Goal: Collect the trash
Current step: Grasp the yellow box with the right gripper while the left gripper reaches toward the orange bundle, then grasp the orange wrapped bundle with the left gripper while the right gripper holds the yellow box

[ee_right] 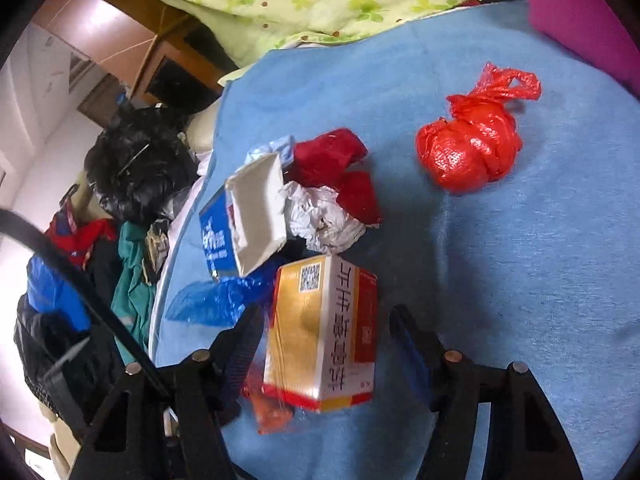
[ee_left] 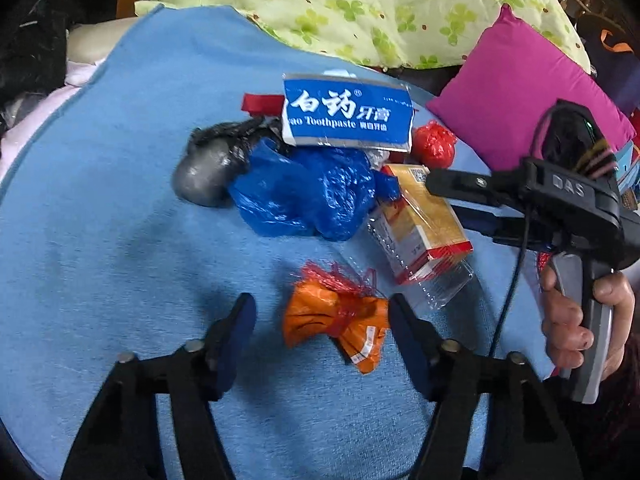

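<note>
Home bedroom, floral quilt (ee_left: 360, 4), magenta pillow (ee_left: 516, 92)

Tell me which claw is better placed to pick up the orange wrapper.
Left. The orange wrapper lies directly between the left claw fingers, which straddle it on the blue cloth. The right claw is instead set around the yellow box, further back.

A: Where is open surface around my left gripper (ee_left: 322, 336)?

B: The blue cloth (ee_left: 120, 248) is bare to the left. Ahead, the blue plastic bag (ee_left: 308, 196) and toothpaste box (ee_left: 347, 114) block the way.

A: And on my right?

B: My right gripper (ee_left: 448, 196) reaches in beside the yellow carton (ee_left: 424, 216). Bare cloth separates it from the red bag (ee_right: 472, 152); the magenta cushion (ee_left: 520, 92) bounds the far edge.
</note>
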